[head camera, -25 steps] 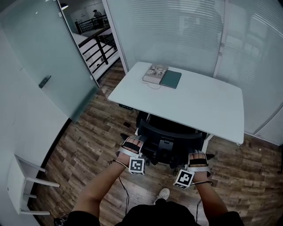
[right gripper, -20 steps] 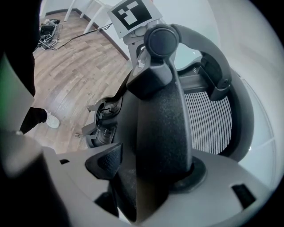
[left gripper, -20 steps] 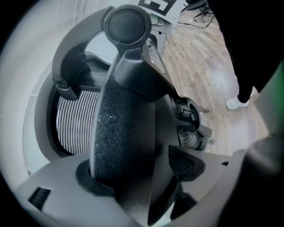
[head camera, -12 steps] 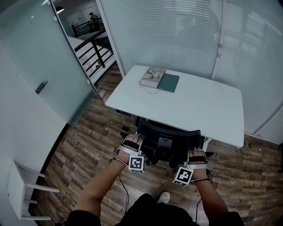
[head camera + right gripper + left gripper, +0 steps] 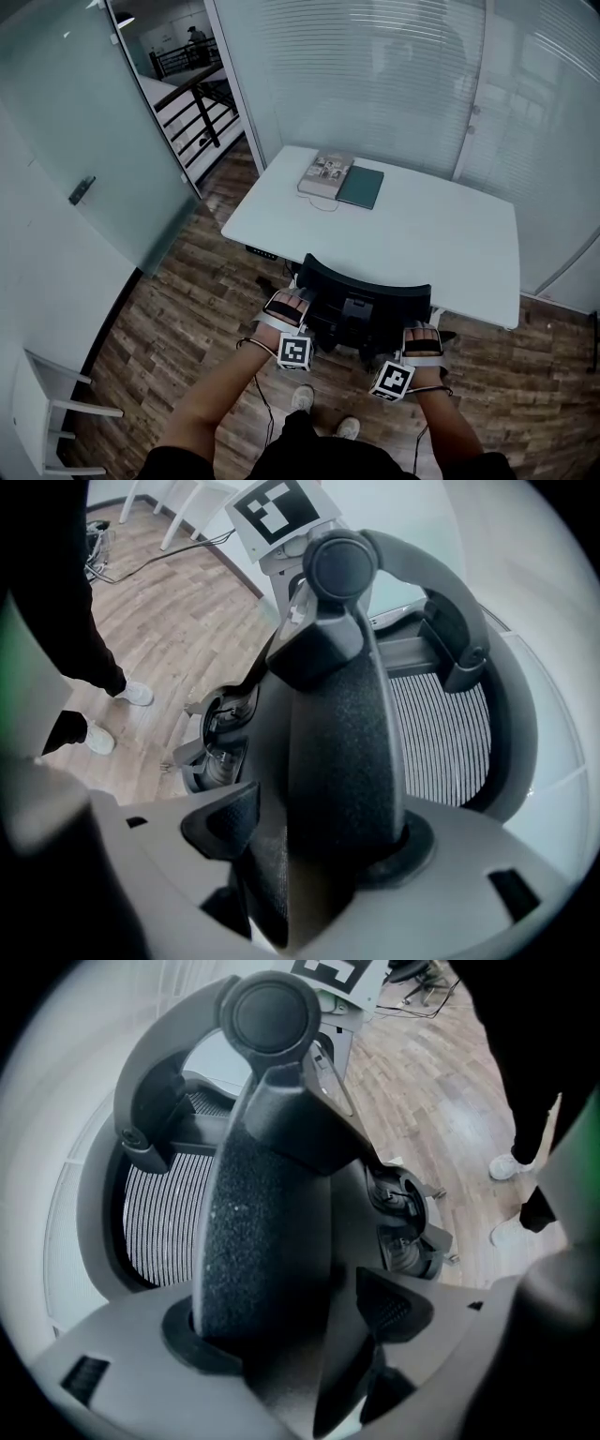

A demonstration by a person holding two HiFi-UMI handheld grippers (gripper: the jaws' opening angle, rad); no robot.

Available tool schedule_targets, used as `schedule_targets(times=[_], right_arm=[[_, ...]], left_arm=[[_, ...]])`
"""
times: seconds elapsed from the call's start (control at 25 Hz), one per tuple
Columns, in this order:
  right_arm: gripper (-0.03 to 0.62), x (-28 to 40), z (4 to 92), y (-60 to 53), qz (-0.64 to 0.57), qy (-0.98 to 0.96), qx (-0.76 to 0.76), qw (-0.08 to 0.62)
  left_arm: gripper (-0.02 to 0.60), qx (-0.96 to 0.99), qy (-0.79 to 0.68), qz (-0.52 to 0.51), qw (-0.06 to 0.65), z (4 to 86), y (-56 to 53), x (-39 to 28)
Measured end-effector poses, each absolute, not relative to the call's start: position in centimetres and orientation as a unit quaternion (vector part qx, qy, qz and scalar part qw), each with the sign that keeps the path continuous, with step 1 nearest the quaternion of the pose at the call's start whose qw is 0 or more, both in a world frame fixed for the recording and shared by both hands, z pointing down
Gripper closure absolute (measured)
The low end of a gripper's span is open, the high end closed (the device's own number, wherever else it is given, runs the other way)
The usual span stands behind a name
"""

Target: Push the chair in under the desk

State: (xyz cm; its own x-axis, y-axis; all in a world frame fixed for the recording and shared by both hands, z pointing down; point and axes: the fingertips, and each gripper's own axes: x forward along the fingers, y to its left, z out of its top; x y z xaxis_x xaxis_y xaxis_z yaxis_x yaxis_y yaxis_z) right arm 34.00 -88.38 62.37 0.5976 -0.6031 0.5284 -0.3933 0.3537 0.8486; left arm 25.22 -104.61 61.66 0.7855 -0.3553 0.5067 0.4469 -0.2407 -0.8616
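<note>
A black office chair point(image 5: 366, 300) with a mesh back stands at the near edge of the white desk point(image 5: 422, 234), its seat hidden beneath the top. My left gripper point(image 5: 286, 314) is at the chair's left rear side and my right gripper point(image 5: 420, 342) at its right rear side. In the left gripper view the left gripper point(image 5: 309, 1326) is shut on a black textured bar of the chair point(image 5: 262, 1232), with the mesh back point(image 5: 164, 1213) beside it. The right gripper point(image 5: 300, 846) clasps the matching bar point(image 5: 342, 752) in the right gripper view.
A book point(image 5: 326, 175) and a green notebook point(image 5: 361, 187) lie on the desk's far left. Glass walls stand behind and right of the desk, a glass door point(image 5: 103, 141) at left. A white stool point(image 5: 47, 403) sits lower left. The person's shoes point(image 5: 302, 398) are behind the chair.
The chair has rolled forward under the desk with both grippers on it, and its backrest now stands at the desk edge. The person has stepped forward behind it.
</note>
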Motion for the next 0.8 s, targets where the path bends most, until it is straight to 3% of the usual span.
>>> schedule_targets(times=[0.8], right_arm=[[0.276, 39.7, 63.1, -94.5, -0.037, -0.428, 0.584, 0.689]], left_arm=[[0.206, -0.712, -0.059, -0.303, 0.631, 61.3, -111.4, 32.1]])
